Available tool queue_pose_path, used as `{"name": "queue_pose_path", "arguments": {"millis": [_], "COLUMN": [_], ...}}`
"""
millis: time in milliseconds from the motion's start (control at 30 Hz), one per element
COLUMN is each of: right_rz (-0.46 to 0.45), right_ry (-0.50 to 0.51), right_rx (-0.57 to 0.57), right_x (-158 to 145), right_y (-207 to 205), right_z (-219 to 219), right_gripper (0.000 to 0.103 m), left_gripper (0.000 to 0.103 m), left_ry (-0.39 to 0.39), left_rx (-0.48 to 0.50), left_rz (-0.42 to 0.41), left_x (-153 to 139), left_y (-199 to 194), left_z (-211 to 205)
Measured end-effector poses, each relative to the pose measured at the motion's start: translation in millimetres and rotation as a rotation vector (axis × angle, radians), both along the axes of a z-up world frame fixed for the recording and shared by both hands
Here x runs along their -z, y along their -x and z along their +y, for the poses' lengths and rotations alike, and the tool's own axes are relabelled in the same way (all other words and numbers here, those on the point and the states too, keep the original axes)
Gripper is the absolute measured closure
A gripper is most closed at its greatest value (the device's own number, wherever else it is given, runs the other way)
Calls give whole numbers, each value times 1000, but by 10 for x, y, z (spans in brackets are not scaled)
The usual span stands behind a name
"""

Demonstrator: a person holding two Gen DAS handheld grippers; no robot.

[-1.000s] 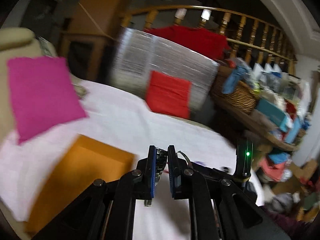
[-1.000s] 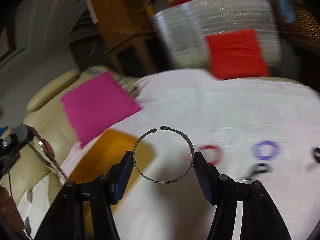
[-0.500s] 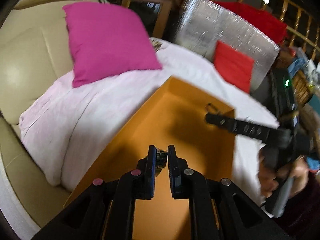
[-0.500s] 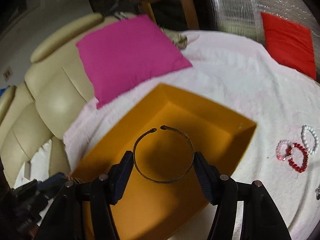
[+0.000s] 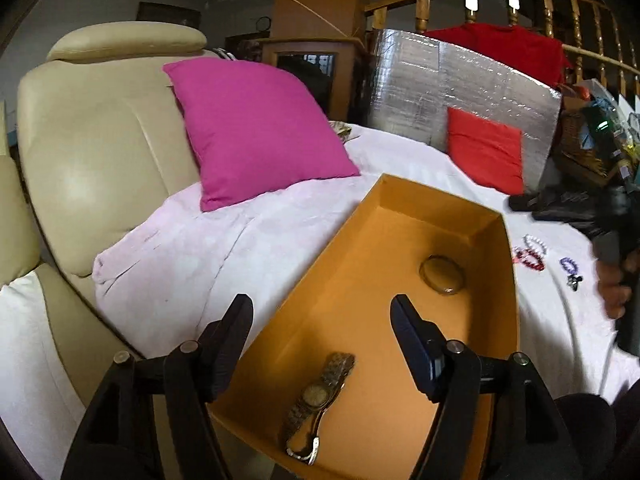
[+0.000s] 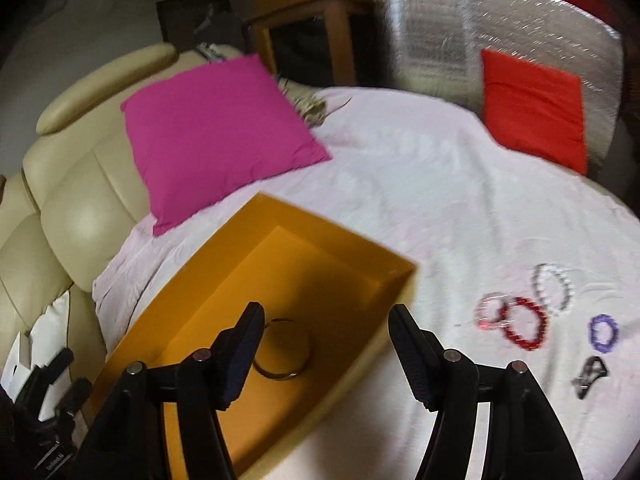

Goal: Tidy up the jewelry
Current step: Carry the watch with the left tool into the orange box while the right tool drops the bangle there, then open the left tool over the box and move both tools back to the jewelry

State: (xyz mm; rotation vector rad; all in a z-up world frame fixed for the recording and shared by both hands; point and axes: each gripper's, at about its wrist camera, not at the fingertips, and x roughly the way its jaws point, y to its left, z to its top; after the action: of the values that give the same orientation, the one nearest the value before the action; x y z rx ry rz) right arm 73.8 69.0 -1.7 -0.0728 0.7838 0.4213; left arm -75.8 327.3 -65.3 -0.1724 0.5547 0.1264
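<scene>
An orange box [image 5: 400,208] [image 6: 328,220] lies open on a pale pink sheet. Inside it lie a metal wristwatch [image 5: 316,400] near the front and a thin open bangle [image 5: 442,279] [image 6: 282,350] farther in. My left gripper [image 5: 322,320] hangs over the box with its jaws opening and nothing between them; the watch lies just below. My right gripper [image 6: 324,332] is above the box's right part, jaws opening, empty, the bangle lying beneath its left finger. Red, white, pink and purple bead bracelets [image 6: 524,322] [image 5: 530,254] and a dark clip [image 6: 592,372] rest on the sheet.
A magenta cushion [image 5: 256,128] leans on a cream leather sofa [image 5: 92,132] at left. A red cushion [image 5: 484,152] rests against a silver foil panel [image 5: 460,88] at the back. A wooden railing and cluttered shelves stand far right. A hand [image 5: 612,292] holds the other gripper at the right edge.
The left gripper came down over the box, spread its jaws and dropped the watch inside. The right gripper released the bangle, which now lies on the box floor, and shifted right.
</scene>
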Motion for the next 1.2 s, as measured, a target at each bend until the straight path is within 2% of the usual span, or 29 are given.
{"name": "queue_pose_path", "arguments": {"millis": [133, 233, 300, 433, 667, 800, 900, 1000, 1067, 1133, 1200], "right_rz": [-33, -33, -31, -32, -31, -46, -55, -58, -55, -52, -42], "right_ry": [4, -6, -15, -22, -80, -123, -134, -153, -173, -184, -199], "right_rx": [37, 73, 104, 162, 309, 409, 474, 528, 544, 558, 564], "right_x": [-139, -182, -199, -233, -270, -285, -259, -210, -158, -100, -39], "right_y": [149, 233, 288, 365, 424, 473, 510, 540, 545, 525, 502], "right_z": [-271, -482, -665, -1005, -1771, -2337, -2782, -3206, -3483, -3697, -3841], "right_gripper": [34, 34, 34, 34, 34, 34, 34, 34, 34, 34, 34], "left_gripper": [31, 31, 31, 31, 31, 31, 31, 31, 31, 29, 24], "left_ry": [31, 133, 164, 85, 100, 67, 27, -30, -83, -95, -68], "left_rx": [-14, 38, 64, 74, 102, 102, 55, 6, -5, 37, 134], "left_rz": [2, 2, -3, 24, 14, 55, 97, 90, 53, 13, -19], "left_x": [43, 106, 123, 89, -90, -38, -28, -184, -383, -558, -756], "left_y": [12, -77, -136, -282, -444, -578, -595, -460, -358, -342, -392], "left_z": [25, 45, 9, -123, -386, -518, -488, -530, -686, -891, -1218]}}
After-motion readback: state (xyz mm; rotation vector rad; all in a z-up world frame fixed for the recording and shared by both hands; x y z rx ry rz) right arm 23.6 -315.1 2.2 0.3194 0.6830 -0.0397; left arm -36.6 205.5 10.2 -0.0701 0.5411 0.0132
